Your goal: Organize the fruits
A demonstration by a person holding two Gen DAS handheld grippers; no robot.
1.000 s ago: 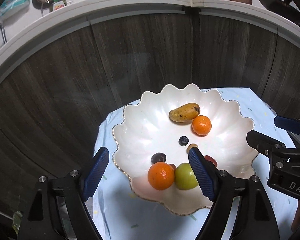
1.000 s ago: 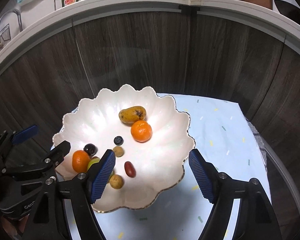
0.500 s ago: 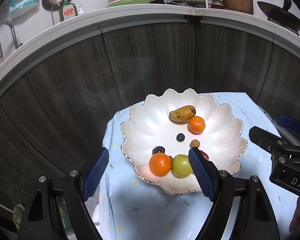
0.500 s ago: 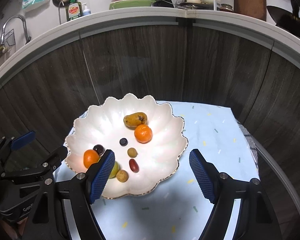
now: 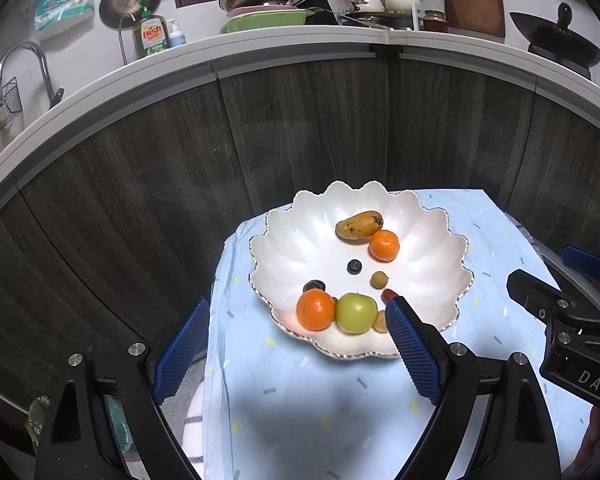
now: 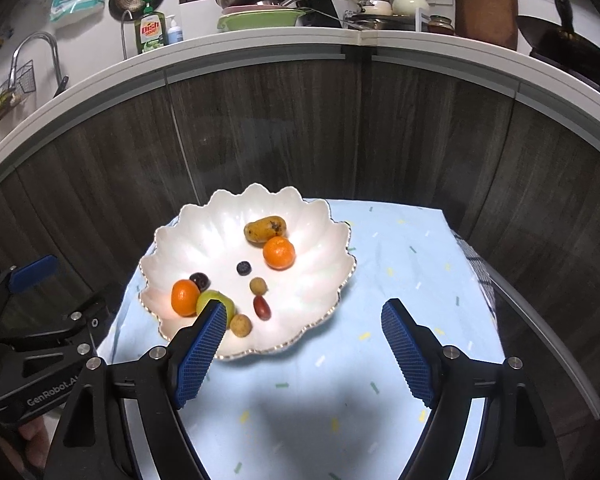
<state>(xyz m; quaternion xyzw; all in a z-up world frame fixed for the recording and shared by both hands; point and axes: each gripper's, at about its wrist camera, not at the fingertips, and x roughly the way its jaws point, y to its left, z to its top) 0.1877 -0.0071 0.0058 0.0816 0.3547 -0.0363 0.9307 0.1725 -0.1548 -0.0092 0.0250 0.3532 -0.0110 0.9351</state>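
Scalloped white dish [image 5: 428, 280] on a pale blue confetti-print cloth [image 5: 300, 400], seen from both wrist views with all visible fruit inside it. Toward 12 o'clock on the dish a small mango [image 5: 359, 225] touches a tangerine [image 5: 384, 245]; near the centre lie a blueberry [image 5: 354, 267] and a small tan longan-like fruit [image 5: 379, 280]; at the 6 o'clock rim a second tangerine [image 5: 315, 309] presses against a green fruit [image 5: 356, 313], with a dark plum-like fruit [image 5: 313, 286] just behind them. The right view adds a red date-like fruit [image 6: 261, 307] and another tan fruit [image 6: 241, 325]. The left tool [image 5: 296, 350] and right tool [image 6: 303, 354] both hang over the cloth at the dish's near side; the jaws of each are opening and nothing lies between them. No fruit appears left on the cloth, so the placing seems complete and the step in hand is judged a retreat. To do it well, draw each tool away clear of the gilt rim, since a knock there could tip the crowded 6 o'clock fruit over the shallow edge.
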